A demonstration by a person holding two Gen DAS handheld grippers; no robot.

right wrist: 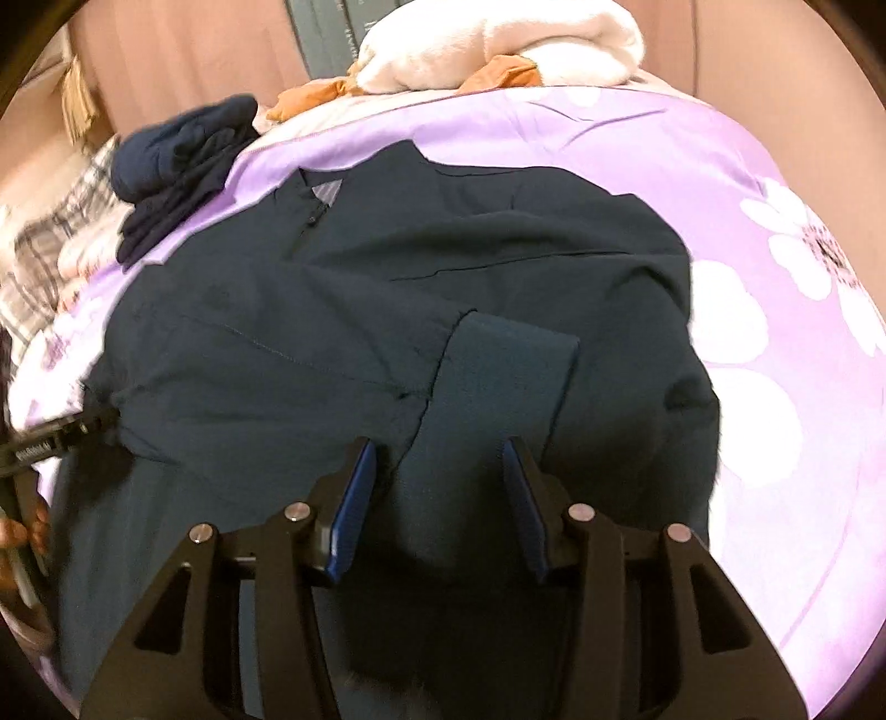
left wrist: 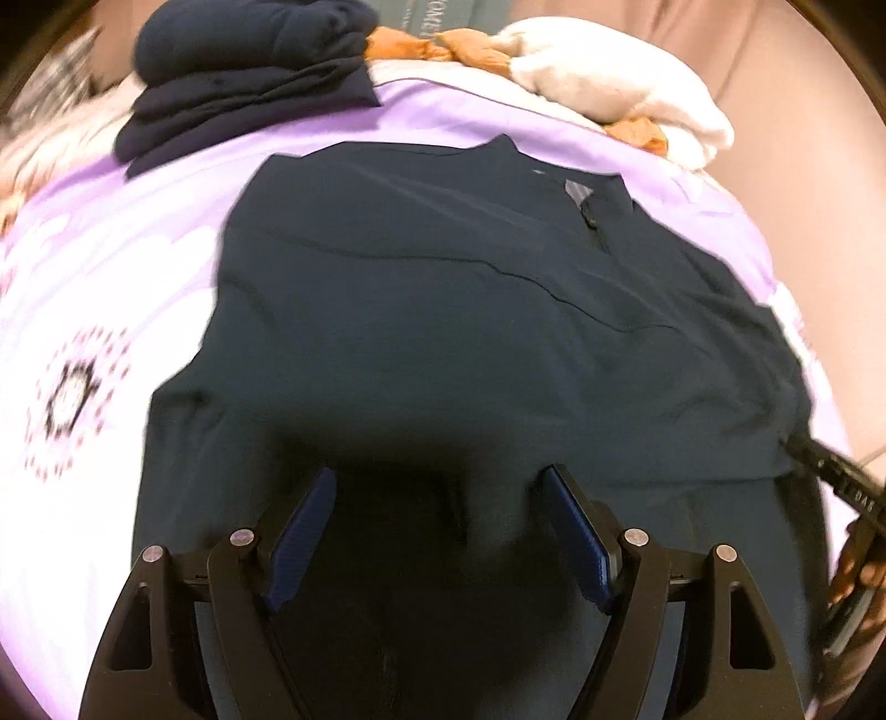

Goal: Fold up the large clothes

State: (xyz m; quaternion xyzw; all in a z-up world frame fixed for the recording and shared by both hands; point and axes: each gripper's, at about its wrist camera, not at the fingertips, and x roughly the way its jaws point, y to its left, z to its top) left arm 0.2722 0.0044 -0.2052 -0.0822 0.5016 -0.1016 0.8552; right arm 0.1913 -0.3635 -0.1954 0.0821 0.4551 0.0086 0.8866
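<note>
Dark jacket [left wrist: 443,310] lies spread flat on the purple bedspread [left wrist: 138,288], filling the middle of both frames, collar toward the top. My left gripper [left wrist: 437,498] is above the hem, jaws wide apart, nothing between them. My right gripper [right wrist: 437,471] has its jaws apart too, either side of the folded-in sleeve [right wrist: 498,376], pads not pressing it. Folded navy clothes [left wrist: 249,72] sit upper left, white towel [right wrist: 498,44] at top.
</note>
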